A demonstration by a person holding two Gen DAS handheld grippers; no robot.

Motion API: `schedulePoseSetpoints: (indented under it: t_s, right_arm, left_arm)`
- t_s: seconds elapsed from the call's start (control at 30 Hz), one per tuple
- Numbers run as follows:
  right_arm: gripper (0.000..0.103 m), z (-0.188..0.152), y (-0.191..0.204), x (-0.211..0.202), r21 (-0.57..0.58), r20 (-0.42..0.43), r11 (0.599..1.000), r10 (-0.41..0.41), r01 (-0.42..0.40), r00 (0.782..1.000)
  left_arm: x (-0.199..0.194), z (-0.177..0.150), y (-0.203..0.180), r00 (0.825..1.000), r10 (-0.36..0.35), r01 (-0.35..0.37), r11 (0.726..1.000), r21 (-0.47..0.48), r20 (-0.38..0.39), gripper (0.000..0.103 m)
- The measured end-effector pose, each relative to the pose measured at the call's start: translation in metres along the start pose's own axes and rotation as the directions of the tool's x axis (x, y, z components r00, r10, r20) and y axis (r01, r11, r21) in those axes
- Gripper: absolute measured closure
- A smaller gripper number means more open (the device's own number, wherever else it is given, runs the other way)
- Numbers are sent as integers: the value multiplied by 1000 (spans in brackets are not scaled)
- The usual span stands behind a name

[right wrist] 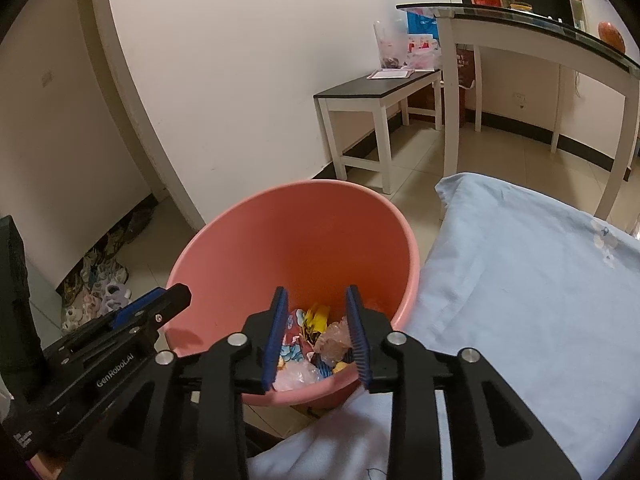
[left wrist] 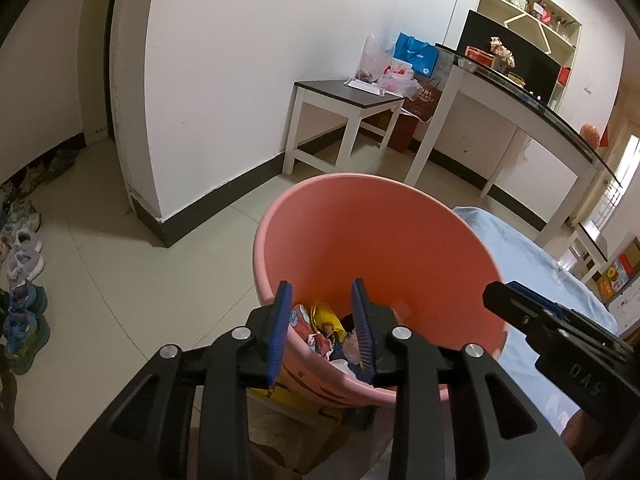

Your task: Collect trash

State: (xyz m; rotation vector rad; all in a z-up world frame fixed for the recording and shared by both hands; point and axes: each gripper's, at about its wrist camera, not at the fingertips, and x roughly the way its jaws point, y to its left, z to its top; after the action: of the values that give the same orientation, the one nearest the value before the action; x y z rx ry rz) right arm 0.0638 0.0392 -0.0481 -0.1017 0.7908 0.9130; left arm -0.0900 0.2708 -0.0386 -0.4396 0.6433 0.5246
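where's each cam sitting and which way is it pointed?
Left wrist: on the left gripper, looking down and forward into the pink bucket; own open jaws, right gripper at right.
Right wrist: on the right gripper, over the same bucket beside the blue cloth; own open jaws, left gripper at left.
Shared: bucket, wrappers, side table.

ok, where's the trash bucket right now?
The pink bucket sits on the tiled floor, centre in both wrist views, directly ahead of both open grippers, with the light blue bedding against its right side and wrappers in the bottom.
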Motion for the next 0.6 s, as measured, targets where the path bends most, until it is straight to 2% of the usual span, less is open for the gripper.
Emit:
schedulePoseSetpoints:
  t_s: [0.27, 0.6]
  right_arm:
    - [60, -4, 1, -7, -17, -4, 1000, 4, -4, 1000]
    - [54, -12, -2, -17, -19, -3, 1000, -5, 5, 1000]
  left_arm:
    - [-14, -1, -8, 1000, -11, 10, 1000, 27, 27, 72]
    - [-24, 1, -15, 1000, -9, 8, 999, 33, 29, 72]
